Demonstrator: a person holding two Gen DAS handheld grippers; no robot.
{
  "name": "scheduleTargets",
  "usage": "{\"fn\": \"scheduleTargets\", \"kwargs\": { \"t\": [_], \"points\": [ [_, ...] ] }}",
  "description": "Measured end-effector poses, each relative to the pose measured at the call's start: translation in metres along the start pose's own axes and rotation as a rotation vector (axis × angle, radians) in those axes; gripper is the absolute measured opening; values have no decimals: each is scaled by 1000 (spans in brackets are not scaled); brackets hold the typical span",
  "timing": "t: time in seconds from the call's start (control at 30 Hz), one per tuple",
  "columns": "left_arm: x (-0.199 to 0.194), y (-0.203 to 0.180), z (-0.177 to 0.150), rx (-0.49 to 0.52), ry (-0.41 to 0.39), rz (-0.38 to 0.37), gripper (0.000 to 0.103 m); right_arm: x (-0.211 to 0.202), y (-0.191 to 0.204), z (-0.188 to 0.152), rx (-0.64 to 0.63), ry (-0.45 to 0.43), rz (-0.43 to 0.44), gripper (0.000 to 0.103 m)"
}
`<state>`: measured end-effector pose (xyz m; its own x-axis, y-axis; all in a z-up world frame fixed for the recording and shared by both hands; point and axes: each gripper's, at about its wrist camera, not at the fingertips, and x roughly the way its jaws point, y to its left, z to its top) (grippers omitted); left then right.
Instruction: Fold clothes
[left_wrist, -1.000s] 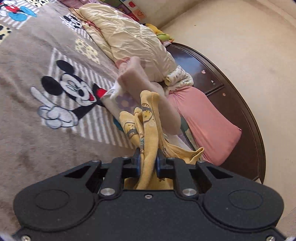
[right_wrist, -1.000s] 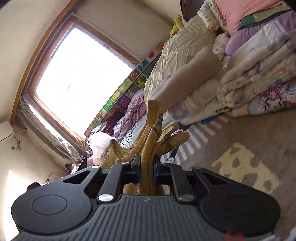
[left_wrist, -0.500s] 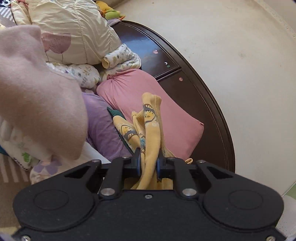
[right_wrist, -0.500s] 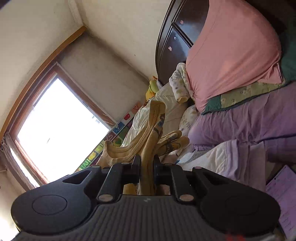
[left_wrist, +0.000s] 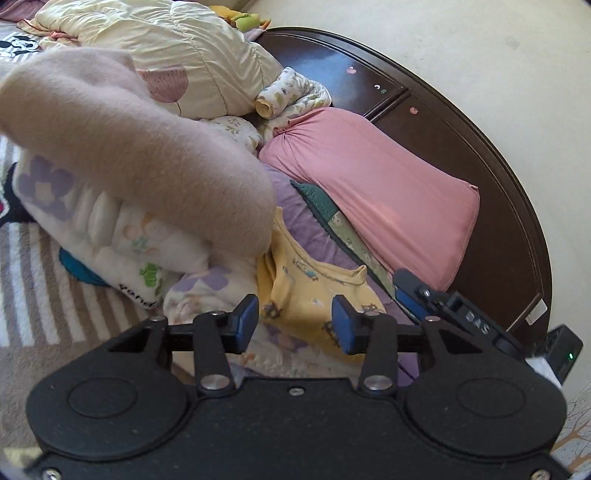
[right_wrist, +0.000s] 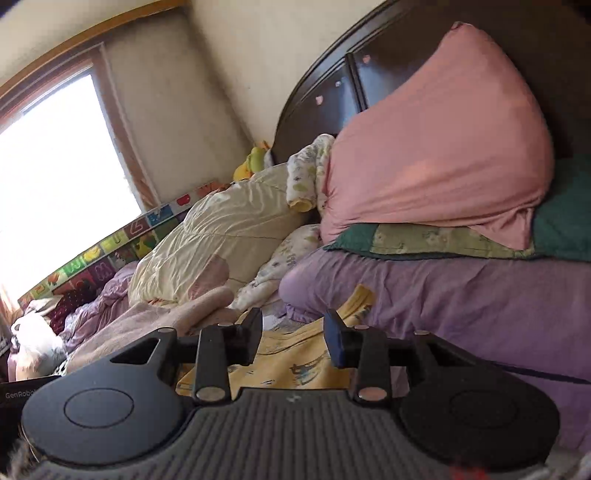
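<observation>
The yellow printed garment (left_wrist: 306, 291) lies folded on the purple bedding, against a stack of folded clothes. My left gripper (left_wrist: 294, 324) hovers just over its near edge, jaws opening, with nothing pressed between the blue pads. In the right wrist view the same yellow garment (right_wrist: 291, 363) lies flat under my right gripper (right_wrist: 293, 334), whose jaws are also opening and free of the cloth. The right gripper's fingers (left_wrist: 413, 295) show at the garment's right edge in the left wrist view.
A pink fleece (left_wrist: 140, 147) tops the folded stack (left_wrist: 110, 236) at left. A pink pillow (left_wrist: 373, 192) leans on the dark headboard (left_wrist: 509, 206). A cream quilt (right_wrist: 221, 229) lies further along the bed, below a window (right_wrist: 55, 155).
Both grippers carried the bunched yellow garment toward the pillows, then let go of it. It now lies flat on the purple bedding and both pairs of jaws have parted.
</observation>
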<state>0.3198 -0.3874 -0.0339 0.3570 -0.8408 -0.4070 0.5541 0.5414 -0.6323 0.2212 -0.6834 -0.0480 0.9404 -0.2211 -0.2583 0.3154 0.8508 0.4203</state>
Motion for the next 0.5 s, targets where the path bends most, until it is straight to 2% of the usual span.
{"fn": "scheduleTargets", "kwargs": {
  "t": [0.07,0.17,0.2,0.27,0.37,0.4,0.43,0.5],
  "points": [
    [-28,5,-8,3,-4,27,42,14,14,-4,-70,37,8,44],
    [-76,18,-19,-44,-20,55,44,39,27,-26,-197,201,-44,49],
    [-92,21,-22,-59,-27,67,44,44,29,-37,-245,230,-64,49],
    [-124,23,-26,-61,-51,94,45,35,34,-47,-322,215,-75,49],
    [-171,22,-28,-67,-97,148,61,22,46,-38,-355,247,-118,48],
    [-189,19,-29,-43,-116,187,69,14,53,-35,-363,250,-138,49],
    [-205,16,-31,-7,-132,230,72,-2,63,-30,-342,239,-144,49],
    [-233,12,-39,55,-133,326,72,-31,80,-27,-270,200,-74,53]
  ]
}}
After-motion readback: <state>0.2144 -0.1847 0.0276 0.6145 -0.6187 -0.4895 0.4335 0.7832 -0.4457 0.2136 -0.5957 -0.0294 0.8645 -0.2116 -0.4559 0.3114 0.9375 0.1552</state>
